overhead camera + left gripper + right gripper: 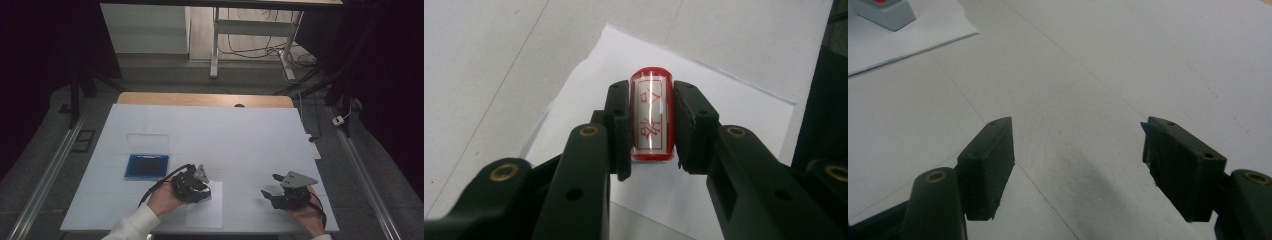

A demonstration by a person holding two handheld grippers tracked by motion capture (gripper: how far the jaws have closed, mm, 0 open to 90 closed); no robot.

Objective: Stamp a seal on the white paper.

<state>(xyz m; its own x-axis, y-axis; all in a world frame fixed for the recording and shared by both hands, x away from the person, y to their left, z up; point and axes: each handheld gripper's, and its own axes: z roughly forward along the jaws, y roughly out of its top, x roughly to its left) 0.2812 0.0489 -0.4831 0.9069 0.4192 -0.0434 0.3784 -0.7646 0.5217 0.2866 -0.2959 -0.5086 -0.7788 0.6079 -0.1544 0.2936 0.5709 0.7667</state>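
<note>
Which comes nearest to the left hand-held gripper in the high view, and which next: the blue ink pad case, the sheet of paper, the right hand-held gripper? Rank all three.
1. Sheet of paper: directly under the left hand-held gripper.
2. Blue ink pad case: to its left, slightly farther back.
3. Right hand-held gripper: across the table, on the right.

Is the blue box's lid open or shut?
Open. The blue box shows its dark inside, and its clear lid is swung back behind it.
</note>
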